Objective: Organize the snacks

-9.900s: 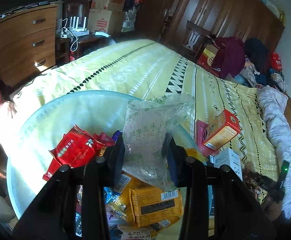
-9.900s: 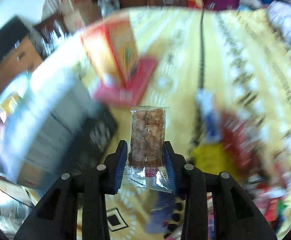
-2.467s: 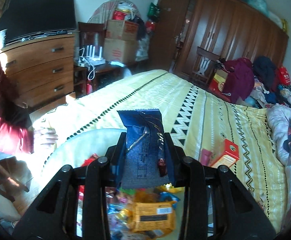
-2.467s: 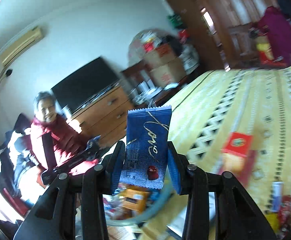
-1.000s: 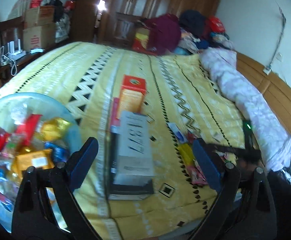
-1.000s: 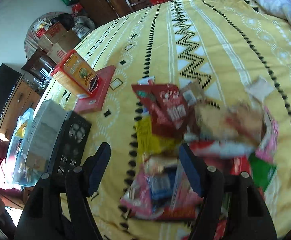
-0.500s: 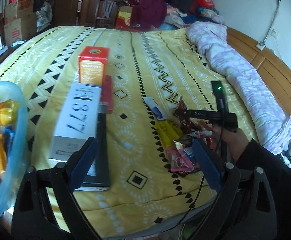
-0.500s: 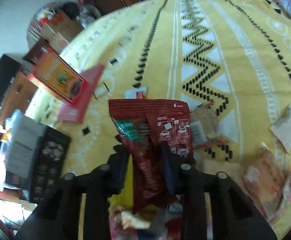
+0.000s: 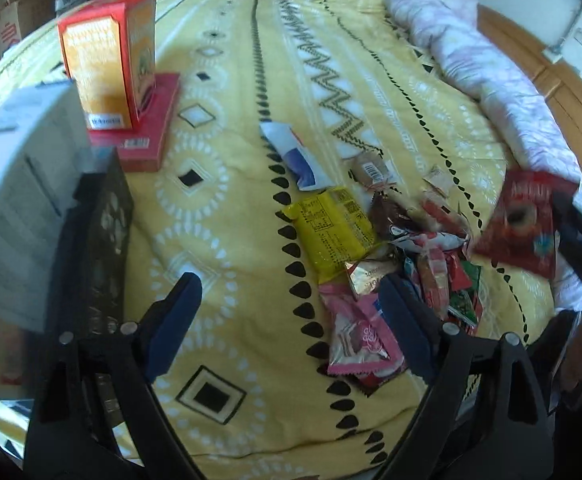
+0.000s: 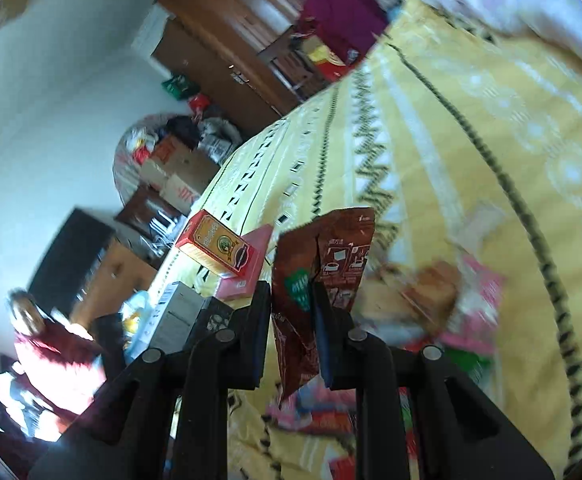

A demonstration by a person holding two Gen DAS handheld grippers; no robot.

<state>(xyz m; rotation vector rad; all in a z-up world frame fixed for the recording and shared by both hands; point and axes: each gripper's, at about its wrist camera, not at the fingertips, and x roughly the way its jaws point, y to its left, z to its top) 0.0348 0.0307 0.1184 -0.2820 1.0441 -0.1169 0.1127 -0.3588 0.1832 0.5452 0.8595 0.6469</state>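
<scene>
dark-red foil catches the eye first: the right hand-held gripper is clamped on a red-brown snack sachet, pinching it near its lower half so the top stands up between the blue pads, lifted clear of the yellow patterned bed cover. its printing is small chinese text with little cup drawings and a green patch, too blurred to read. in the left wrist view the same sachet shows at the right edge, red with a round picture on its face, smeared by motion, and the gripper holding it is half cut off there. the left hand-held gripper stands wide open with nothing between its pads, having just closed a little; it points down at the bed, its right pad at the near edge of the snack pile. in that pile a yellow packet carries black text and square codes, not legible; a gold wrapper has letters i cannot make out; a pink packet lies nearest. a blue and white packet lies apart, farther up. to the left an orange box stands on a flat red box; its label text is unreadable. a white carton rests on a black box, both blurred and partly cut off. a person in red appears blurred at the right wrist view's left.
</scene>
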